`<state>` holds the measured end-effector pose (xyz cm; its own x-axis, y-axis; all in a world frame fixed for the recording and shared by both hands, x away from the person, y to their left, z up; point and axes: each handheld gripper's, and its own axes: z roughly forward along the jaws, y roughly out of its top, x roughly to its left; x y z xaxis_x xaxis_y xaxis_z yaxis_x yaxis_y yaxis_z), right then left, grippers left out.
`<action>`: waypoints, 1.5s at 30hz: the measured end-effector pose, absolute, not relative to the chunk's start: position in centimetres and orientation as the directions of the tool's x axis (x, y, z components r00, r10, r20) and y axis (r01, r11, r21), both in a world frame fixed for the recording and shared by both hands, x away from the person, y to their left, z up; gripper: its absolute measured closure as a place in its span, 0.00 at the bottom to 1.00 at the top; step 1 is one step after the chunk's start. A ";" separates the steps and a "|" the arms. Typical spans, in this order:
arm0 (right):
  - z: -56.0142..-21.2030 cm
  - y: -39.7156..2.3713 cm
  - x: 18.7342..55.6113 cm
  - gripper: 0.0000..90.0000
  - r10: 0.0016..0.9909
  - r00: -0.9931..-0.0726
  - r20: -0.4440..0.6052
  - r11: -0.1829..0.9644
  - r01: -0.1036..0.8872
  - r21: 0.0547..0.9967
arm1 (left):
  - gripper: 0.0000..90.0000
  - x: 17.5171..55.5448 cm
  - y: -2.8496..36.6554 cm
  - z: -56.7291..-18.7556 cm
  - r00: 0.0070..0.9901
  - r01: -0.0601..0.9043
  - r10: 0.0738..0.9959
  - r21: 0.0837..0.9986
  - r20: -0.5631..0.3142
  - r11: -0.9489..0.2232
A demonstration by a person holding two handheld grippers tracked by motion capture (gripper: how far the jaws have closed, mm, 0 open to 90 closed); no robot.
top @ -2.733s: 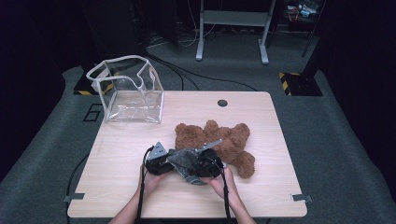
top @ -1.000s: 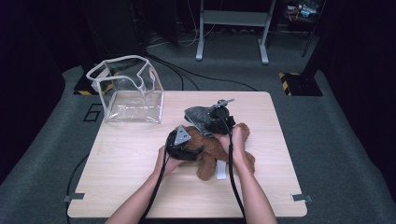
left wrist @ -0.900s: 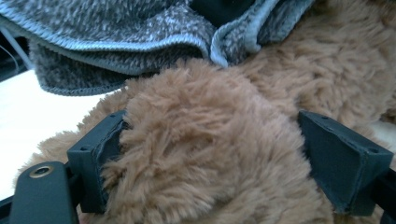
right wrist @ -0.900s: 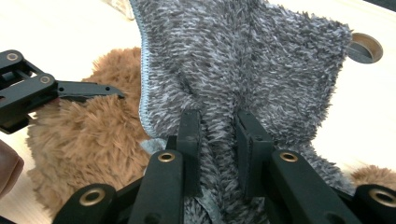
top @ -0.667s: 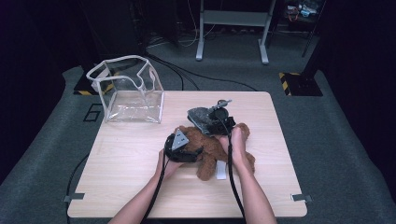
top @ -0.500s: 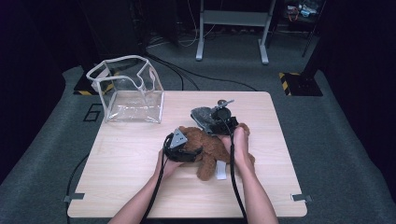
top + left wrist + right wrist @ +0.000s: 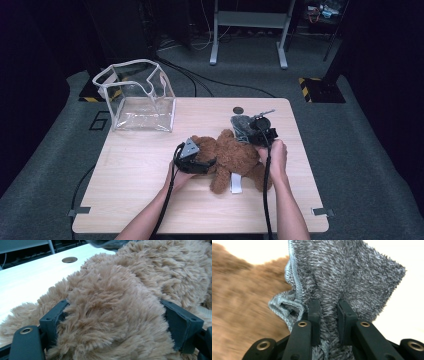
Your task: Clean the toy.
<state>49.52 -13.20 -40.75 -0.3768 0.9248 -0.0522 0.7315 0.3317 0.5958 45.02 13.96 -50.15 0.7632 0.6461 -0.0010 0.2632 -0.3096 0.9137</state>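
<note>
Two things are in hand: a brown teddy bear (image 7: 235,159) lying near the table's (image 7: 135,200) middle and a grey cloth (image 7: 347,277) at the bear's one o'clock. The left gripper (image 7: 112,325), at the bear's nine o'clock, has its jaws spread wide around a thick bunch of the bear's fur, pads pressing into it. The right gripper (image 7: 329,322) pinches a fold of the cloth between narrow jaws. A clear bag (image 7: 136,97) stands well apart at ten o'clock.
</note>
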 end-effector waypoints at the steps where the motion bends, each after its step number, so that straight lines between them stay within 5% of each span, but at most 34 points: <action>1: -40.9 -13.7 49.5 0.84 0.929 -0.364 -0.065 0.330 0.738 0.589 | 0.20 45.0 13.9 -50.2 0.761 0.266 0.649 0.914 -0.005 -0.305; 6: -41.1 -16.0 49.0 0.84 0.946 -0.316 -0.079 0.303 0.764 0.570 | 0.19 45.0 14.1 -50.4 0.754 0.264 0.657 0.923 -0.015 -0.282; 12: -38.0 -16.2 47.8 0.84 0.945 -0.325 -0.047 0.274 0.701 0.658 | 0.19 44.8 14.0 -50.3 0.752 0.259 0.660 0.919 0.002 -0.298; 19: -35.2 -10.8 46.4 0.84 0.880 -0.472 -0.044 0.357 0.600 0.715 | 0.19 44.9 14.0 -50.1 0.758 0.268 0.652 0.913 -0.003 -0.307; 27: -37.7 -5.1 47.3 0.83 0.822 -0.563 -0.081 0.472 0.595 0.650 | 0.19 45.0 14.0 -49.9 0.760 0.262 0.650 0.910 0.011 -0.321; 45: -39.5 -11.8 47.7 0.83 0.903 -0.420 -0.090 0.381 0.685 0.621 | 0.19 45.3 14.0 -48.8 0.783 0.298 0.621 0.889 -0.020 -0.347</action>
<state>47.70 -11.75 -39.49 -0.4203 0.9029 -0.0897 0.6852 0.3807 0.6210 45.28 14.01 -48.83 0.7834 0.6212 -0.0202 0.2980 -0.3468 0.8893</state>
